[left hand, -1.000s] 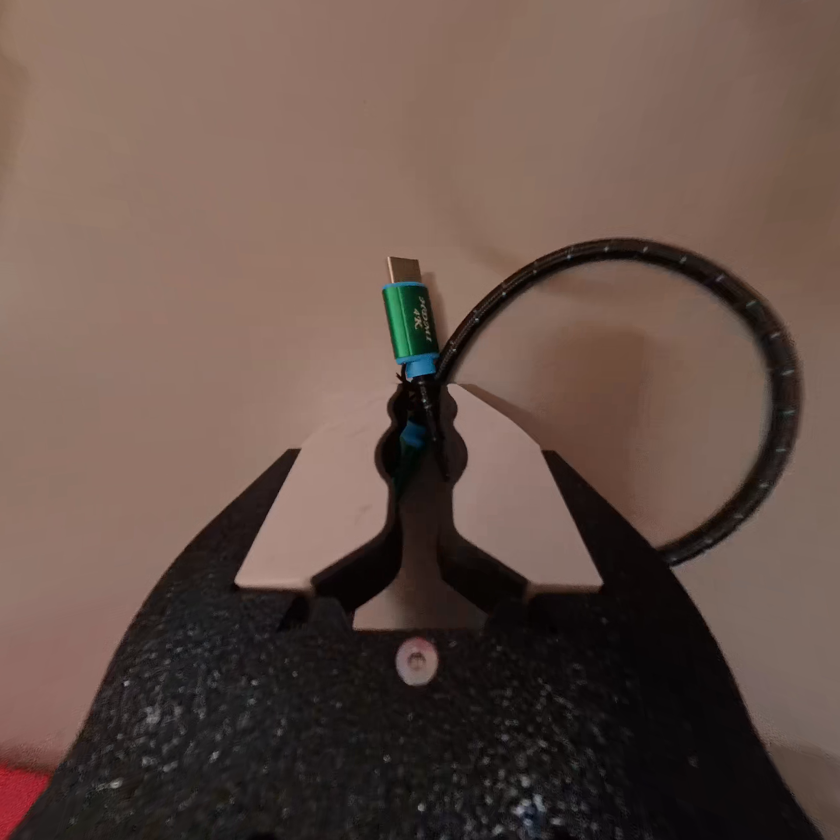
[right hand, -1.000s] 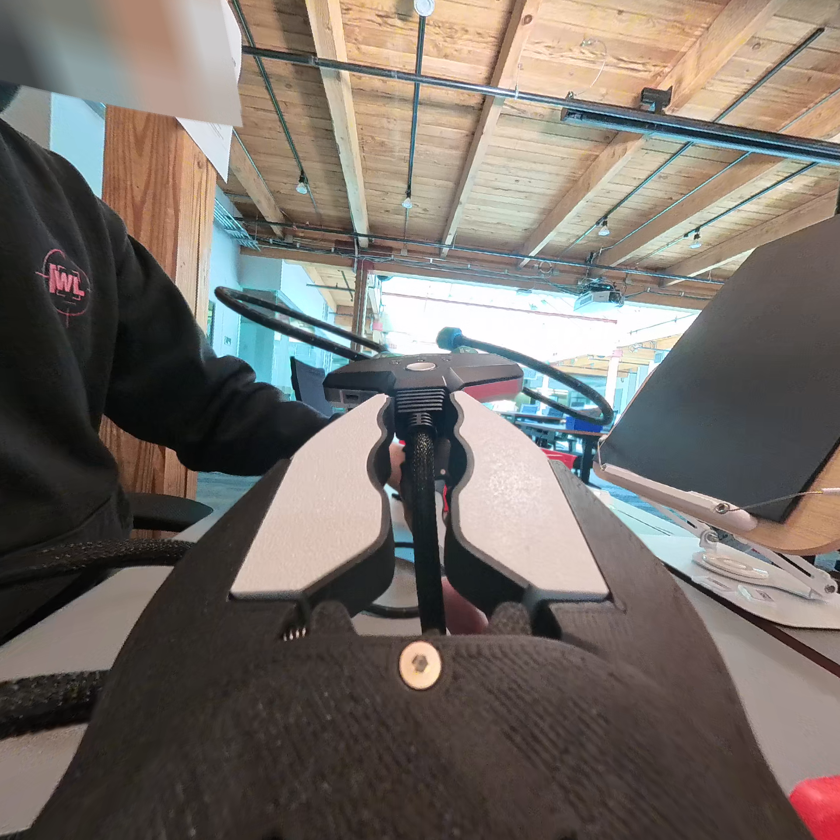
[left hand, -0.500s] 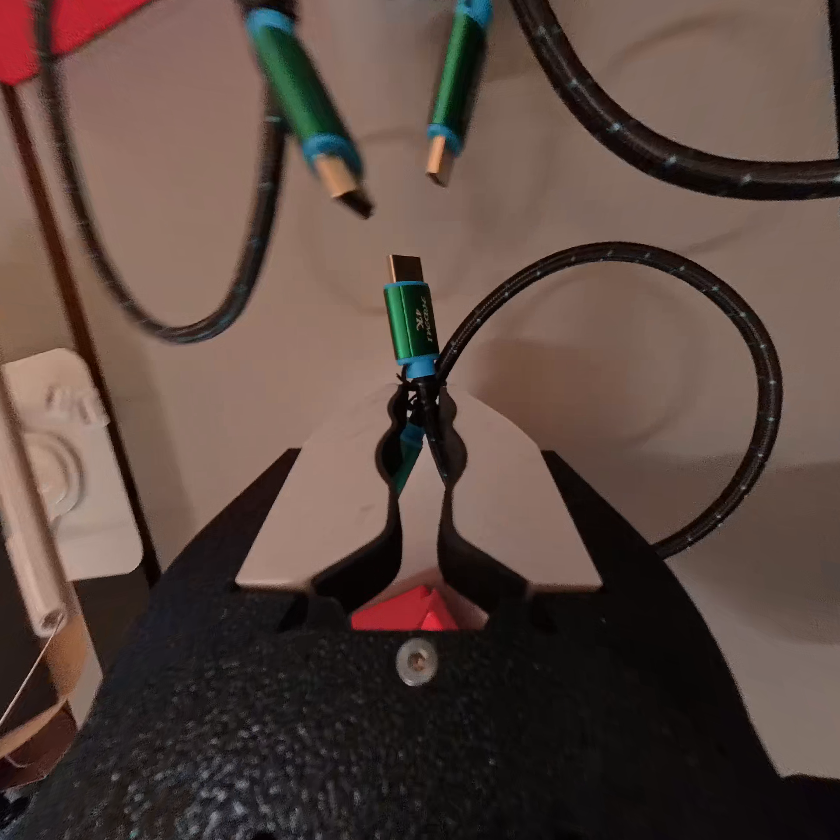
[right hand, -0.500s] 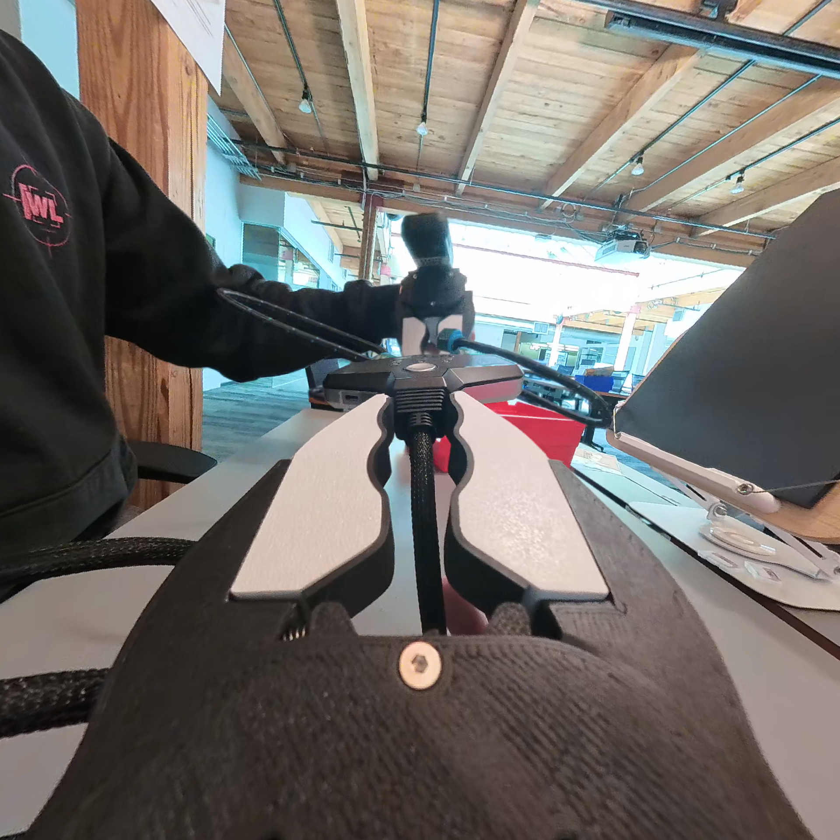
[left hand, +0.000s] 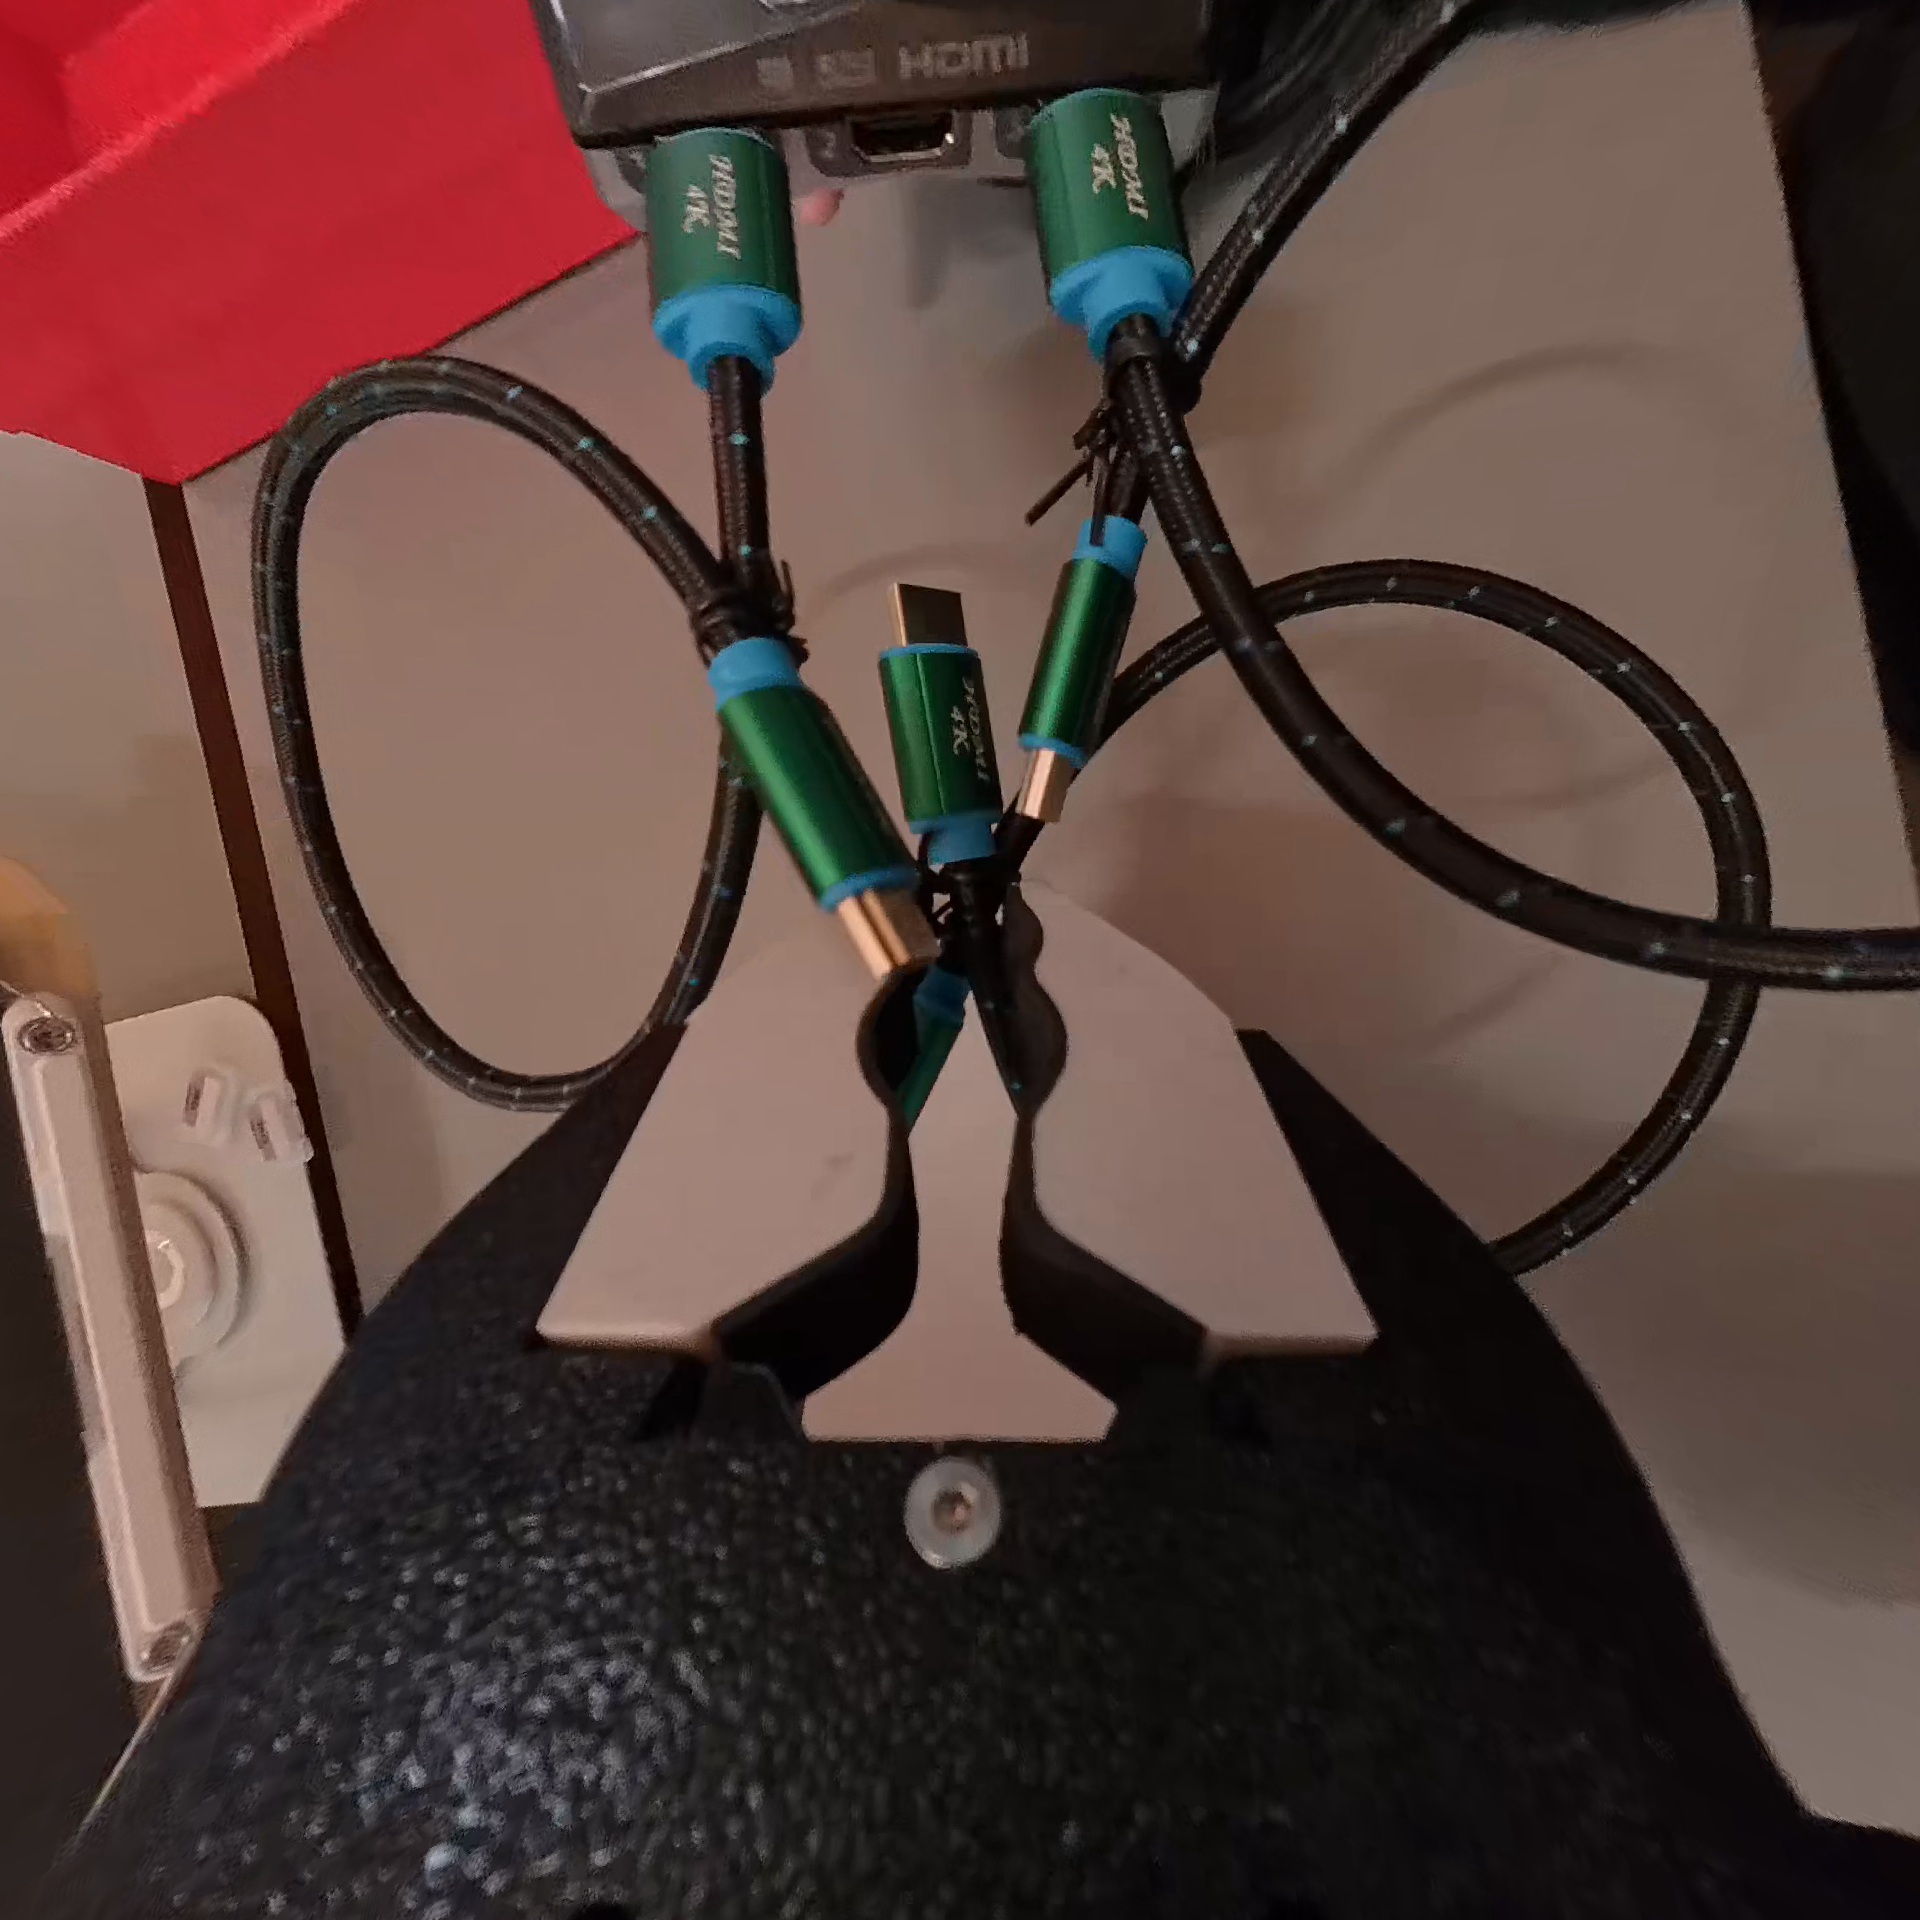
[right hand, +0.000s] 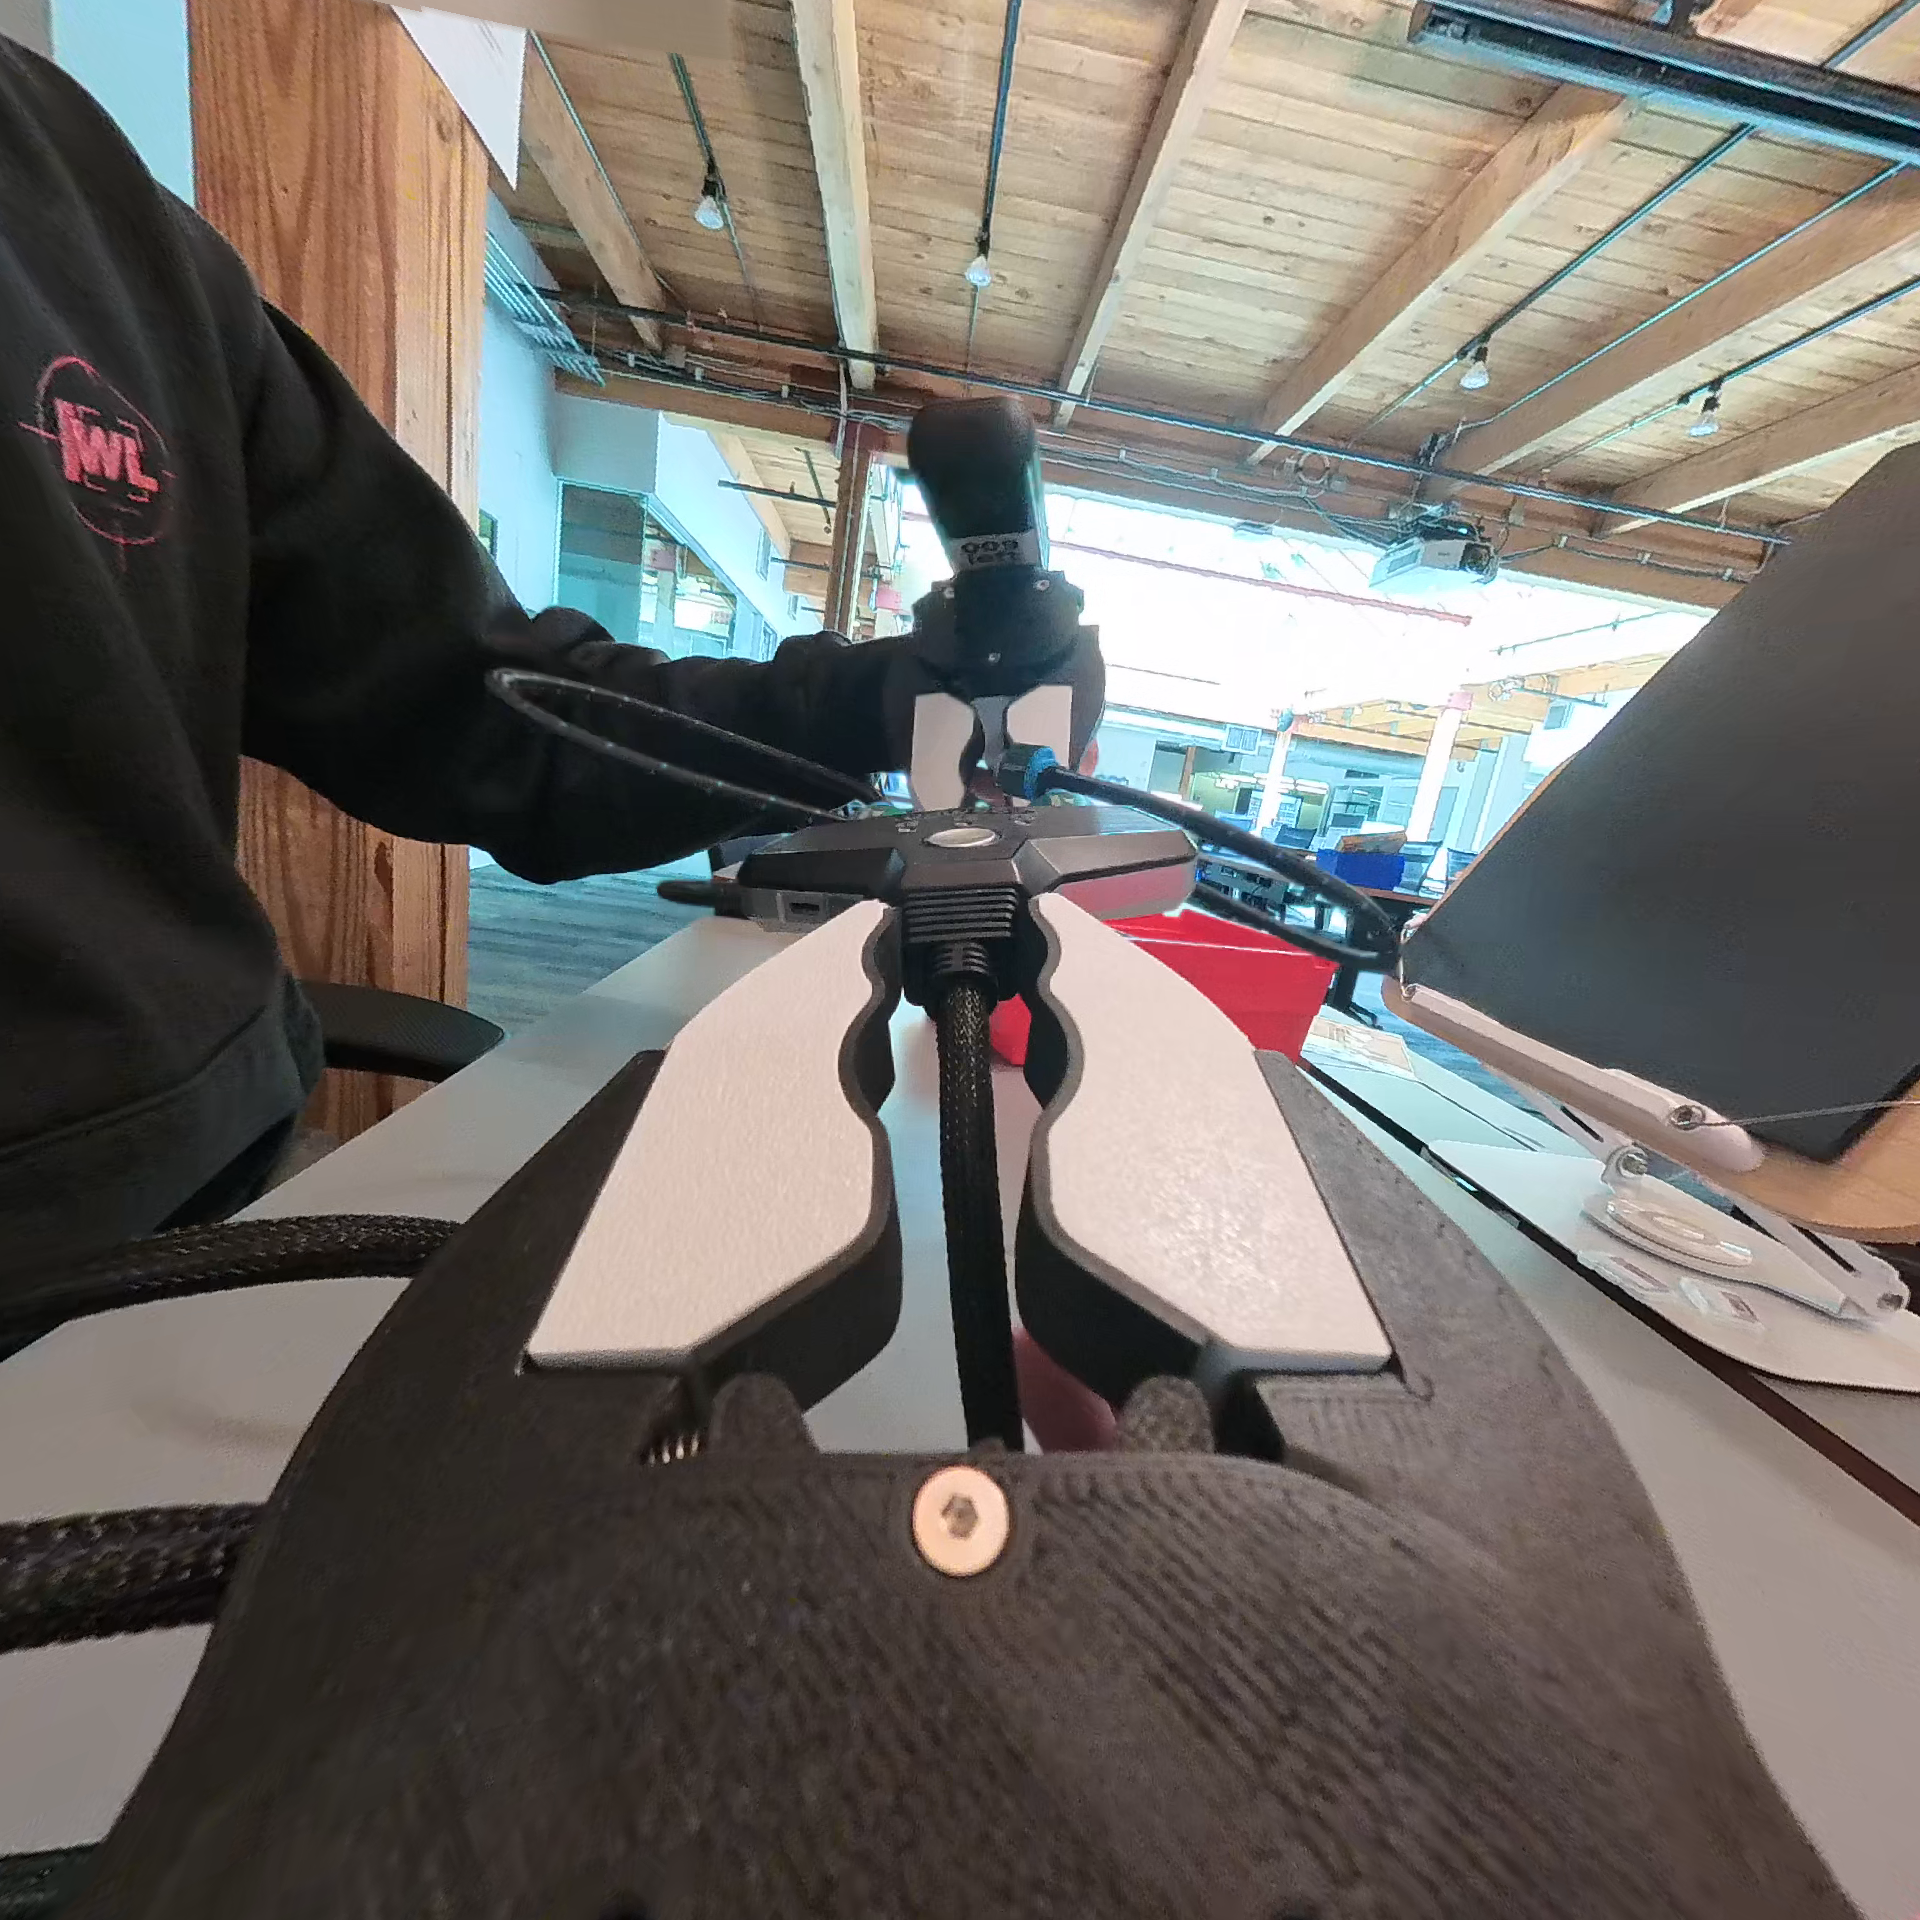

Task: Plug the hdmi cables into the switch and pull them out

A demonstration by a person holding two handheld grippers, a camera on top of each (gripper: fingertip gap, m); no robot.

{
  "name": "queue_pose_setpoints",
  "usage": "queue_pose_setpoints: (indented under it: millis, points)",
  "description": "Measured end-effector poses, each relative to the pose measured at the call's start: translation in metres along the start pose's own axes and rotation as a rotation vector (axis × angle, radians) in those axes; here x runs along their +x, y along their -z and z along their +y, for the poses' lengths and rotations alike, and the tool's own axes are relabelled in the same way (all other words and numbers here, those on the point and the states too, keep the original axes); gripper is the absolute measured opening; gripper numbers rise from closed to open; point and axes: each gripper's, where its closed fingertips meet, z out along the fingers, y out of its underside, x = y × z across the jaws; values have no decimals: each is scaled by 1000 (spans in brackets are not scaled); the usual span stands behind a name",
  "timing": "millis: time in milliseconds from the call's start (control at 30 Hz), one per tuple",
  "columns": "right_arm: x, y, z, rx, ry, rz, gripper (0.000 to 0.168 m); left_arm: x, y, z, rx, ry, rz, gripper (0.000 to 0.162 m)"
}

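The left gripper (left hand: 961, 935) clamps a green-plugged cable (left hand: 940, 743) below the switch (left hand: 894, 73). The right gripper's (right hand: 961, 935) jaws grip the switch's cord (right hand: 971, 1164).

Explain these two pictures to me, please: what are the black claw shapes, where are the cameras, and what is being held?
No robot here: a person holds a hand-held gripper in each hand, each with a camera looking along its two fingers. The black shape low in each picture is that gripper itself. The left wrist view looks down on a pale table: the left hand-held gripper is shut on a braided cable just behind its green plug, which points at the black switch. Two more plugs already sit in the switch, a free port between them. The right wrist view looks across the table: the right hand-held gripper pinches the switch's own cord.
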Motion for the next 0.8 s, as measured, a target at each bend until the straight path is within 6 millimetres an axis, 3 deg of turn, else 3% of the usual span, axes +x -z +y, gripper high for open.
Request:
queue_pose_setpoints:
  millis: [33,133,233,300,433,567,667,800]
  points:
    - [0,1,-1,3,0,1,22,0,3,-2,21,16,3,12]
    - [2,2,-6,29,8,15,22,4,7,6,-1,57,41,13]
    - [6,10,-13,56,23,47,22,11,0,47,-182,72,74,13]
    - [9,15,-18,78,25,62,22,21,-19,52,-133,91,140,13]
    - [8,16,-16,78,17,52,21,53,-75,50,-39,93,275,13]
    - [4,11,-11,56,9,28,22,62,-111,51,-23,90,259,14]
    - [4,13,-13,60,14,32,21,56,-111,46,17,159,174,20]
    - [6,19,-19,88,20,47,21,50,-92,35,183,233,43,24]
